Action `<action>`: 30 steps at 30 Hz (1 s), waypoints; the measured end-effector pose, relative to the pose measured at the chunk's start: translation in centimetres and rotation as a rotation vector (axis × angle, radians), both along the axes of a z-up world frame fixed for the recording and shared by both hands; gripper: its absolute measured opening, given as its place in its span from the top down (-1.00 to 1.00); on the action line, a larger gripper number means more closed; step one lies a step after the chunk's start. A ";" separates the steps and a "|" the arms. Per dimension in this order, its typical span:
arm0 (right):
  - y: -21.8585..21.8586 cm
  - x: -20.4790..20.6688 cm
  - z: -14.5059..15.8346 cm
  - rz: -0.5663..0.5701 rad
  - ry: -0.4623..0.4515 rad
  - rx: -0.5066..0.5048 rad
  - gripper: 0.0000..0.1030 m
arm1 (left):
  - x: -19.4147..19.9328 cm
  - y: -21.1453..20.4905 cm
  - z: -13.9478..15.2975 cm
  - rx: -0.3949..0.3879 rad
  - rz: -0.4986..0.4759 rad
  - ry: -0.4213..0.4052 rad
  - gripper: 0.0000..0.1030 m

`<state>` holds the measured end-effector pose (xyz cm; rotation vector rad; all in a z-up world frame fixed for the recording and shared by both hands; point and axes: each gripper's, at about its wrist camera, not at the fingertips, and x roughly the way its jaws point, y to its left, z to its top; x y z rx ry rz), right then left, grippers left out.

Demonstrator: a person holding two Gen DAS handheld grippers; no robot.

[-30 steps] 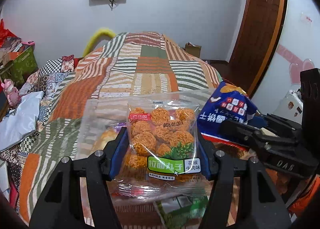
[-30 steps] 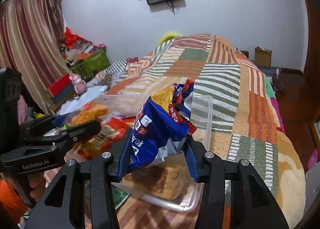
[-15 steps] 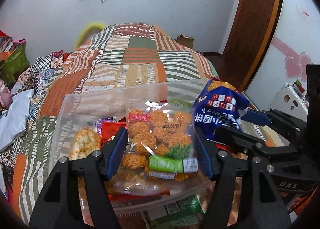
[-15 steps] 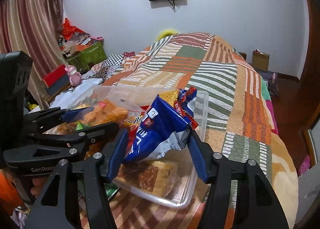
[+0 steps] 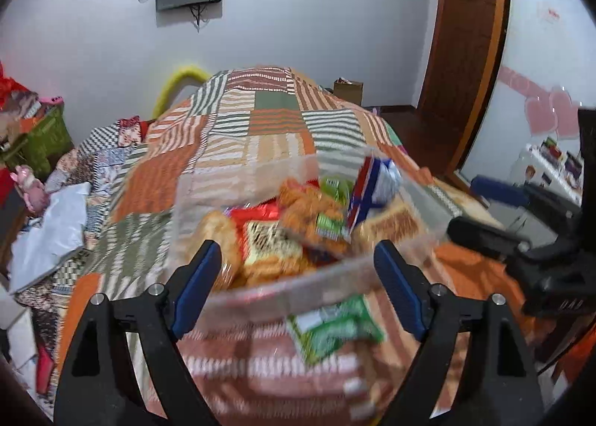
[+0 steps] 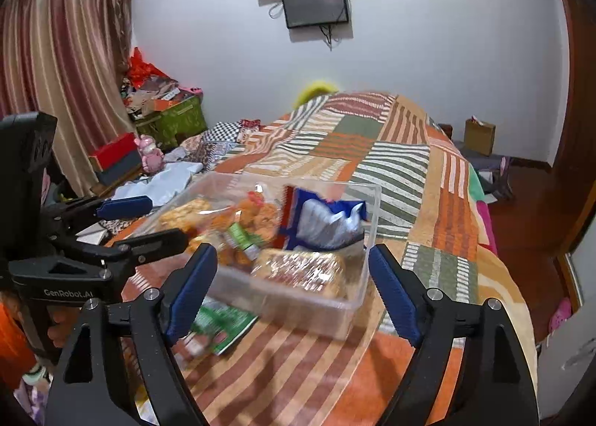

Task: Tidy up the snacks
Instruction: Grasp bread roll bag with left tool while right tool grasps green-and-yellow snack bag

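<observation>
Drop step done: left gripper (image 5: 298,277) and right gripper (image 6: 294,288) have just opened, empty. Next: green packet (image 6: 219,325), 7 o'clock of tub (image 6: 357,299).

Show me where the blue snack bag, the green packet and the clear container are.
blue snack bag (image 6: 327,221), right wrist view, crumpled middle.
green packet (image 6: 223,325), right wrist view, its face.
clear container (image 6: 372,210), right wrist view, far right wall.

White wall (image 6: 428,35), two dark screens (image 6: 314,9); patchwork-quilted bed (image 5: 260,117); striped curtain (image 6: 63,64) left; wooden door (image 5: 469,24) right.
</observation>
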<state>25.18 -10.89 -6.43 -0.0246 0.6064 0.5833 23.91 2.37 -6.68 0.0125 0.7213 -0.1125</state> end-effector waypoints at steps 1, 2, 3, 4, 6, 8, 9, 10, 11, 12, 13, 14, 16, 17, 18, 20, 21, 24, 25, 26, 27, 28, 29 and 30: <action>0.0 -0.6 0.1 0.003 -0.006 -0.001 -0.59 | -1.1 0.1 0.0 0.011 0.003 0.002 -0.67; 0.1 -1.4 0.2 0.010 -0.012 -0.005 -0.60 | -1.8 0.3 0.0 0.013 0.004 0.003 -0.68; 0.1 -1.9 0.2 0.016 -0.016 -0.006 -0.60 | -2.7 0.5 -0.1 0.012 0.006 0.005 -0.69; 0.2 -2.7 0.2 0.022 -0.020 -0.007 -0.60 | -3.7 0.7 -0.2 0.008 0.009 0.011 -0.71; 0.2 -4.0 0.0 0.029 -0.024 -0.009 -0.60 | -5.3 1.1 -0.5 0.003 0.016 0.020 -0.74; 0.4 -5.3 -0.4 0.039 -0.019 -0.015 -0.60 | -6.9 1.3 -1.0 0.004 0.022 0.032 -0.74; 0.5 -5.8 -0.6 0.042 -0.014 -0.016 -0.60 | -7.8 1.4 -1.3 0.006 0.026 0.041 -0.74; 0.5 -6.4 -1.0 0.044 -0.009 -0.017 -0.60 | -8.5 1.5 -1.7 0.007 0.030 0.048 -0.74; 0.5 -7.0 -1.3 0.047 -0.002 -0.018 -0.60 | -9.1 1.6 -1.9 0.007 0.032 0.053 -0.75; 0.6 -7.7 -1.6 0.053 0.009 -0.016 -0.60 | -9.9 1.7 -2.3 0.008 0.037 0.059 -0.75; 0.6 -8.4 -2.0 0.061 0.023 -0.011 -0.60 | -10.4 1.9 -2.5 0.005 0.043 0.064 -0.75; 0.7 -9.1 -2.3 0.068 0.036 -0.005 -0.60 | -10.9 2.1 -2.8 -0.001 0.052 0.070 -0.75; 1.0 -10.2 -2.7 0.082 0.051 0.007 -0.60 | -12.0 2.7 -3.4 -0.017 0.071 0.089 -0.75; 1.2 -10.9 -3.0 0.091 0.058 0.013 -0.60 | -12.6 3.1 -3.7 -0.023 0.084 0.095 -0.75; 1.4 -11.6 -3.2 0.100 0.064 0.016 -0.60 | -13.1 3.3 -3.8 -0.024 0.092 0.098 -0.75; 2.0 -12.6 -3.6 0.117 0.072 0.020 -0.60 | -14.5 3.7 -4.3 -0.019 0.111 0.102 -0.74; 2.4 -13.1 -3.8 0.132 0.075 0.020 -0.60 | -15.3 3.9 -4.5 -0.017 0.120 0.105 -0.75; 3.6 -14.3 -4.3 0.165 0.083 0.021 -0.60 | -17.1 4.4 -4.8 -0.019 0.132 0.114 -0.74; 4.1 -14.6 -4.5 0.175 0.087 0.019 -0.60 | -17.6 4.5 -4.9 -0.021 0.134 0.115 -0.75; 4.5 -14.7 -4.7 0.181 0.092 0.017 -0.60 | -18.1 4.7 -5.0 -0.022 0.135 0.117 -0.75; 4.9 -14.8 -5.0 0.188 0.099 0.015 -0.60 | -18.8 4.8 -5.3 -0.021 0.136 0.120 -0.75; 5.3 -14.9 -5.3 0.196 0.108 0.012 -0.60 | -19.1 4.8 -5.4 -0.019 0.136 0.124 -0.75; 5.7 -15.1 -5.6 0.202 0.118 0.007 -0.60 | -19.4 4.8 -5.6 -0.016 0.136 0.128 -0.75; 6.2 -15.0 -6.0 0.213 0.135 -0.004 -0.60 | -19.7 4.7 -5.9 -0.015 0.133 0.133 -0.74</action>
